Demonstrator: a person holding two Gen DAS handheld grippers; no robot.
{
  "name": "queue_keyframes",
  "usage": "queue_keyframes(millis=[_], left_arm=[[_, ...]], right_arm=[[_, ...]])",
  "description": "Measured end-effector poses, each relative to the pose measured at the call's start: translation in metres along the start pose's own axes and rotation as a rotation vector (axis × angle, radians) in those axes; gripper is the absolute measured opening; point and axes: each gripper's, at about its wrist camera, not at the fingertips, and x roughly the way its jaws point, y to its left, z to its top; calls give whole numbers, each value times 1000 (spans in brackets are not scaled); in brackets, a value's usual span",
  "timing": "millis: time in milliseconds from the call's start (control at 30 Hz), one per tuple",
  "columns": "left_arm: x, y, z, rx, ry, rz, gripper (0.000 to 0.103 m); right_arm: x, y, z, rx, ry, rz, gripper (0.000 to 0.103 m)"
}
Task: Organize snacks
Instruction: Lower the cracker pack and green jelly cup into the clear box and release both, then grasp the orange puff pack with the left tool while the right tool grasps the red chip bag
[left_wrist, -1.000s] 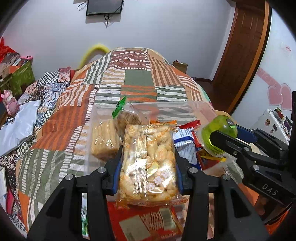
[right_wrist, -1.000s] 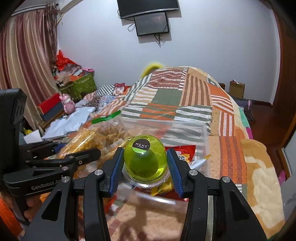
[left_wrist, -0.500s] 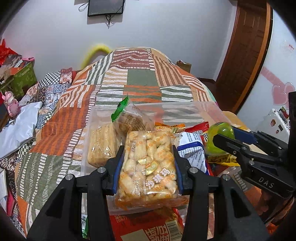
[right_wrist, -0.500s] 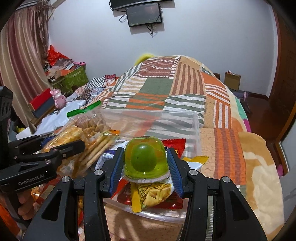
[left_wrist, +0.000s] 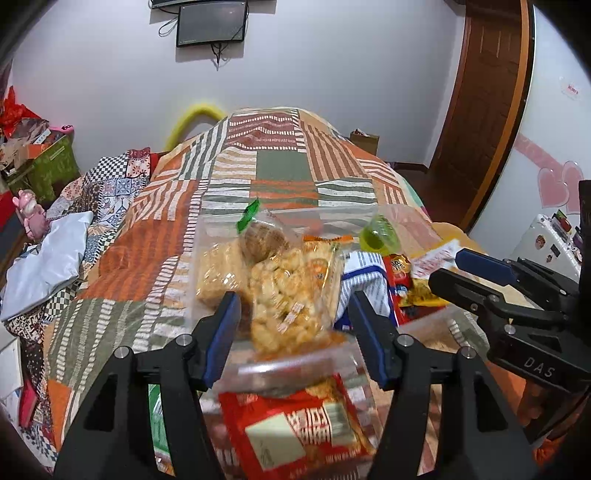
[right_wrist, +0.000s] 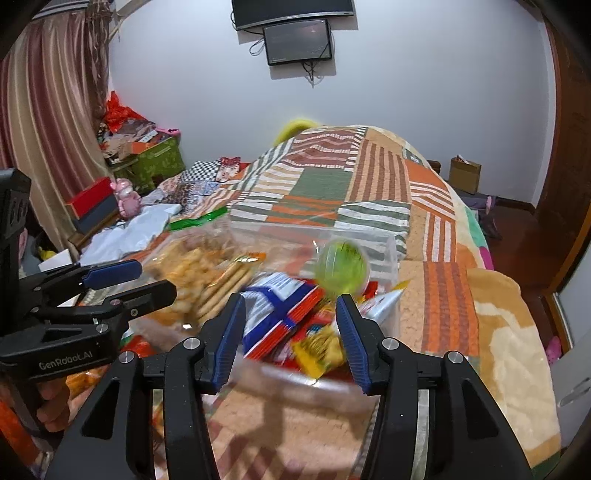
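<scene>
- On the patchwork bedspread (left_wrist: 288, 173) in front of you sits a clear plastic bin (left_wrist: 332, 216), already holding several snack packets.
- Your left gripper (left_wrist: 291, 325) hovers at the bin's near rim. Its jaws are opening, and the blue pads stand clear of the clear bag of puffed snacks (left_wrist: 291, 299) between them; the bag looks blurred and tilted, its lower end over the near rim.
- Behind that bag, inside the bin, lie a packet of pale biscuits (left_wrist: 218, 273) and a bag with a green clip (left_wrist: 248, 220) at its top.
- Your right gripper (right_wrist: 290, 332) hangs over the bin's near right side. Its jaws are opening too, with nothing pressed between the pads.
- Just beyond its fingertips, the green jelly cup (right_wrist: 341, 266) is blurred and tipped on its side, above the packets toward the bin's far right corner; you cannot tell whether it is resting on them.
- Below the cup lie a blue-and-white packet (right_wrist: 280, 306), a yellow packet (right_wrist: 317, 347) and a silver one (right_wrist: 380, 301).
- Outside the bin, close under your left gripper, lies a red packet (left_wrist: 295, 424) with a pale label.
- At the left edge of the right wrist view, your hand (right_wrist: 55, 402) grips the left tool's handle.
</scene>
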Motion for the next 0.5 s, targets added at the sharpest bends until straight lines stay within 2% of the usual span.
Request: queue_keyframes(millis=[200, 333, 500], left_arm=[[-26, 8, -12, -8, -15, 13, 66], [-40, 17, -24, -19, -10, 31, 70], [-52, 34, -42, -45, 17, 46, 71]], right_arm=[[-17, 10, -8, 1, -9, 35, 49], [-28, 21, -15, 5, -18, 54, 62], [-33, 38, -25, -8, -2, 81, 62]])
